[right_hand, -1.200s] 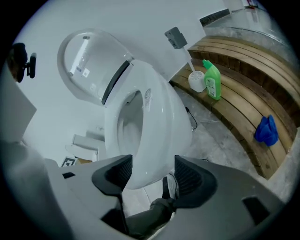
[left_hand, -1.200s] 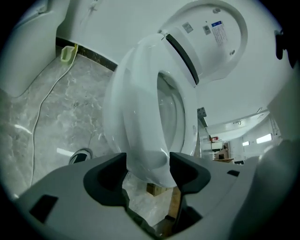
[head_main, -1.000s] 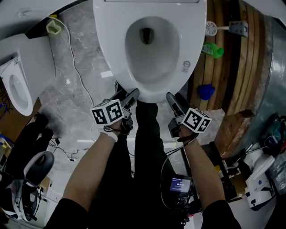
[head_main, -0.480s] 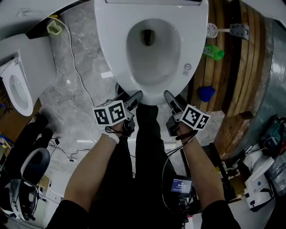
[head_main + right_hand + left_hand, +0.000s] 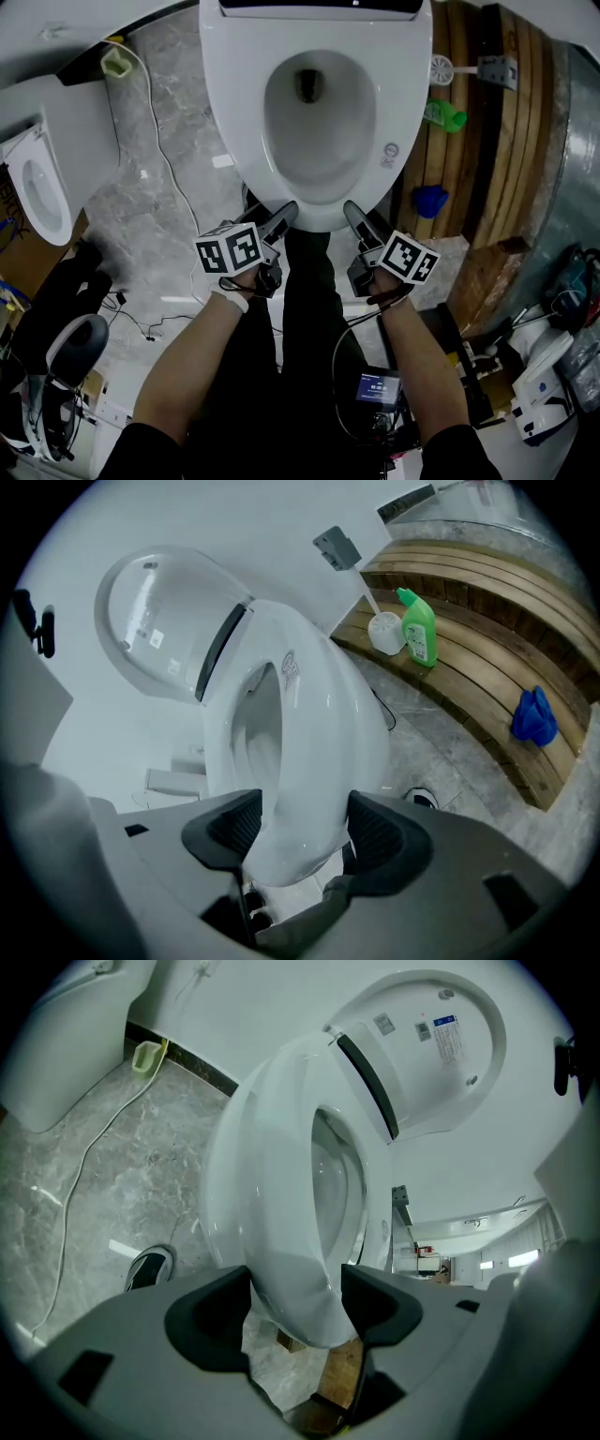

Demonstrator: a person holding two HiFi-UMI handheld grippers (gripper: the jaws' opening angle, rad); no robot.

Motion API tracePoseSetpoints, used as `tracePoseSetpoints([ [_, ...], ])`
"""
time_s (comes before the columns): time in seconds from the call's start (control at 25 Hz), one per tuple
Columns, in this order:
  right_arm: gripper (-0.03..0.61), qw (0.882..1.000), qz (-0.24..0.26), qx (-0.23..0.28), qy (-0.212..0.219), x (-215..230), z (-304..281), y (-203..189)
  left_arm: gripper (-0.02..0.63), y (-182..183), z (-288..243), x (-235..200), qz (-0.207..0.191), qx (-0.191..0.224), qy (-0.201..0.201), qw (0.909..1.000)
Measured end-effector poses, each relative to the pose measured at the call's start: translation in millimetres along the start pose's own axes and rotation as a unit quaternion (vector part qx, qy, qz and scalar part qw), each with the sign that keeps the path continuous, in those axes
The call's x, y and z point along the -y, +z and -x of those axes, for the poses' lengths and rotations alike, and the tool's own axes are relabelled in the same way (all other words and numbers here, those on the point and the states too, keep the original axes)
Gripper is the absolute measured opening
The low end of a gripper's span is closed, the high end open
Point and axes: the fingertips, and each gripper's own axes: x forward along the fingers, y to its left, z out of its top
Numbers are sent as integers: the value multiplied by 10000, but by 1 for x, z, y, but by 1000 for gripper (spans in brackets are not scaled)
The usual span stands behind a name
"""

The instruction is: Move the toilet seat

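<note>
The white toilet seat (image 5: 236, 112) lies down on the bowl, and its lid (image 5: 319, 6) stands up at the back. My left gripper (image 5: 284, 210) is at the bowl's front edge, left of centre, and my right gripper (image 5: 351, 210) is right of centre. Both are rolled sideways. In the left gripper view the seat (image 5: 373, 1206) and front rim show between the spread jaws of the left gripper (image 5: 295, 1288). In the right gripper view the seat (image 5: 309, 700) sits the same way between those of the right gripper (image 5: 302, 822). I cannot tell whether the jaws touch it.
A second toilet (image 5: 37, 187) stands at the left, with a white cable (image 5: 159, 150) across the marble floor. On the wooden step (image 5: 487, 141) to the right are a green bottle (image 5: 445, 116), a blue object (image 5: 431, 199) and a brush holder (image 5: 442, 64). The person's legs are below the bowl.
The view has shifted so the toilet sits slightly lower in the picture. Both grippers stay at the front rim, and the right one has edged a little to the left.
</note>
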Motion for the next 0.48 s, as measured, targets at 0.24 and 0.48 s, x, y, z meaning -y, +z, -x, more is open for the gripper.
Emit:
tracePoseSetpoints([
  [0.24,295,9999,-107,-6,56,-11,15,0,293,0,13,13,196,99,-73,9997],
  [0.48,295,9998,-103,-157,69,-25,35,-1,295,-4,30,30,299,83,-112,9995],
])
